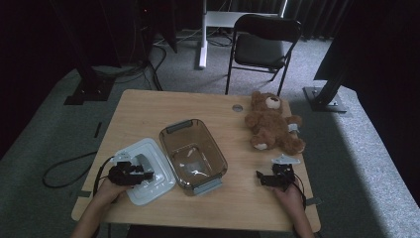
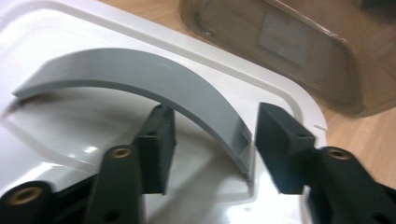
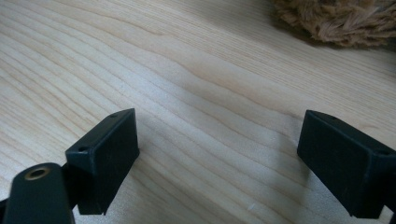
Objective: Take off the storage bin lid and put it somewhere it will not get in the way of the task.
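One grey lid handle [image 2: 154, 79] sits between left hand-held gripper [image 2: 212, 140] jaws.

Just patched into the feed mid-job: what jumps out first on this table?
The brown teddy bear lying at the table's far right draws the eye first. In the middle stands an open, see-through brown bin, with its white lid flat on the wood to its left. The left tongs sit over that lid, jaws apart on either side of its grey handle, while the right tongs rest open near the bear.
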Demonstrator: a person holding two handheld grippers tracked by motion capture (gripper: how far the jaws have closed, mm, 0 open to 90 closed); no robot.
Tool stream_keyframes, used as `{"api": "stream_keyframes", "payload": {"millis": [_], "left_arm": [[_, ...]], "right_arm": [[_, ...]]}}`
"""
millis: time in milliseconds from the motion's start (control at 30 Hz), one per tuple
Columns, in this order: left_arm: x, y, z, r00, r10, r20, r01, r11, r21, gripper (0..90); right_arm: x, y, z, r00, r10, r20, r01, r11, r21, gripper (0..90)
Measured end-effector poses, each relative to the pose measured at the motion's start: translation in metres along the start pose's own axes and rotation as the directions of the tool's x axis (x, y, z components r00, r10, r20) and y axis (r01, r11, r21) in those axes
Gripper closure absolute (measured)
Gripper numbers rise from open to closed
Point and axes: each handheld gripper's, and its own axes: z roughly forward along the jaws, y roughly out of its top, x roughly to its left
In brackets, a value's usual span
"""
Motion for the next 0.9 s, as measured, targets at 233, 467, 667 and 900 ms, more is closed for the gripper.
{"api": "stream_keyframes", "payload": {"millis": [233, 467, 667, 900], "left_arm": [[-0.001, -0.002, -0.006, 0.9985, 0.001, -0.055, -0.002, 0.9999, -0.015, 39.9], [-0.005, -0.004, -0.019, 0.9905, -0.023, -0.135, 0.019, 0.9992, -0.036, 20.1], [-0.006, -0.013, -0.028, 0.9844, -0.034, -0.173, 0.028, 0.9989, -0.039, 10.5], [-0.007, -0.024, -0.035, 0.9721, -0.046, -0.23, 0.045, 0.9989, -0.012, 0.5]], "right_arm": [[0.0, 0.0, 0.0, 1.0, 0.0, 0.0, 0.0, 1.0, 0.0, 11.6], [0.0, 0.0, 0.0, 1.0, 0.001, 0.0, -0.001, 1.0, 0.0, 11.6], [0.0, 0.0, 0.0, 1.0, 0.001, 0.0, -0.001, 1.0, 0.0, 11.5], [0.0, 0.0, 0.0, 1.0, -0.002, -0.003, 0.002, 1.0, 0.0, 11.5]]}}
